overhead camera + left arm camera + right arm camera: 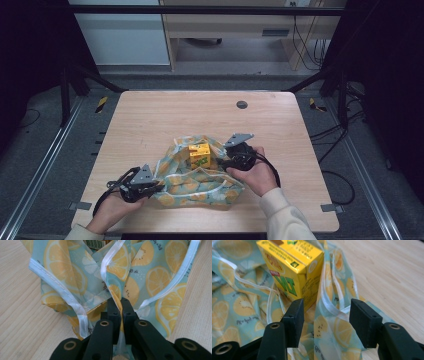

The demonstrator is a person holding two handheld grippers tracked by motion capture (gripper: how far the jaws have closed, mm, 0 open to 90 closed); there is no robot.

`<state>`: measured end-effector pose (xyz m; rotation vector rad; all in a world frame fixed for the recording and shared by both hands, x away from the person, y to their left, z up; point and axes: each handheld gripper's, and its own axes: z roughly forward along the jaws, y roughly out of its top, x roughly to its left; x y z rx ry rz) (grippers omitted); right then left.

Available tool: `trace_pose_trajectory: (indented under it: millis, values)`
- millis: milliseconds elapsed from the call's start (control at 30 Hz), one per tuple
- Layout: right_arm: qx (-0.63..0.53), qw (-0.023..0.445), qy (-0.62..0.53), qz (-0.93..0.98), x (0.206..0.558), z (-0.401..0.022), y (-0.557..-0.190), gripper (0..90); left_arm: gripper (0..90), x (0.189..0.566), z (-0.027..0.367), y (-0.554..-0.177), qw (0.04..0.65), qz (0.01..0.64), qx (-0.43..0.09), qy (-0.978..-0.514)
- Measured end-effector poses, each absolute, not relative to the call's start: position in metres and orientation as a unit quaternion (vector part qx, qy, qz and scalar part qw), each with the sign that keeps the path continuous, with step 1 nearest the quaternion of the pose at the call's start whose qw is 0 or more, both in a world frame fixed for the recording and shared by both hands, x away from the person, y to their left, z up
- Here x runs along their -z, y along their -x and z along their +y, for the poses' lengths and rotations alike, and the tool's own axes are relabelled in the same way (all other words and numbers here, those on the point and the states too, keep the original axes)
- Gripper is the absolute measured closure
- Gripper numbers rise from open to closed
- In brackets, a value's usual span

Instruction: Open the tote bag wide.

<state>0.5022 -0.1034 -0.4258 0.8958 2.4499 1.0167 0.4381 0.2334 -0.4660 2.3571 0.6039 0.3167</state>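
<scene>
— Lemon-print cloth, pale blue and yellow: that's the bag point(200, 180) lying rumpled near the front of the counter point(150, 120). Where's the carton?

— The yellow drink carton point(199, 155) stands in the bag's open mouth, toward the far side, cloth bunched around its base.

— And the hands?

— The left gripper point(121, 307) has its jaws pressed together on a fold of the bag beside the white-bound edge, at the bag's near-left corner. The right gripper point(325, 315) has its jaws spread apart, straddling the bag's white trim point(329, 302) just in front of the carton, pinching nothing.

— So which step is this?

— My guess: holding the bag open with the left while the right deals with the carton or the rim. Packing or unpacking, I can't tell.

— Next move?

— Probably the right needs to close on either the trim or the carton; the loose fabric could slip or get caught along with the carton.

— Surroundings?

— Light wood-grain counter with a round grommet point(242, 104) near the far edge, dark frame posts at the sides, grey floor with cables, a pale cabinet beyond.
</scene>
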Motion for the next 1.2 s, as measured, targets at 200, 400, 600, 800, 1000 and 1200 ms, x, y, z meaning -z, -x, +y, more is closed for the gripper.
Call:
trace_pose_trajectory:
  millis: [200, 400, 600, 800, 1000, 1200]
  values:
    - [-0.342, 0.166, -0.316, 0.869, 0.429, -0.099, -0.511, 83.1, 88.6, 0.465, 0.230, -0.439, 0.336, 0.228, -0.127, -0.905]
    - [-0.356, 0.183, -0.329, 0.855, 0.418, -0.092, -0.524, 89.4, 88.7, 0.460, 0.225, -0.444, 0.348, 0.235, -0.145, -0.896]
    - [-0.372, 0.179, -0.362, 0.836, 0.416, -0.091, -0.554, 89.4, 88.8, 0.466, 0.224, -0.452, 0.330, 0.237, -0.138, -0.903]
    - [-0.335, 0.153, -0.402, 0.838, 0.448, -0.097, -0.572, 89.0, 88.7, 0.472, 0.228, -0.450, 0.317, 0.241, -0.121, -0.909]
    - [-0.341, 0.146, -0.411, 0.833, 0.454, -0.097, -0.569, 85.8, 88.3, 0.473, 0.227, -0.447, 0.317, 0.237, -0.119, -0.911]
    - [-0.354, 0.167, -0.403, 0.827, 0.445, -0.099, -0.564, 65.6, 80.4, 0.471, 0.228, -0.441, 0.325, 0.239, -0.135, -0.905]
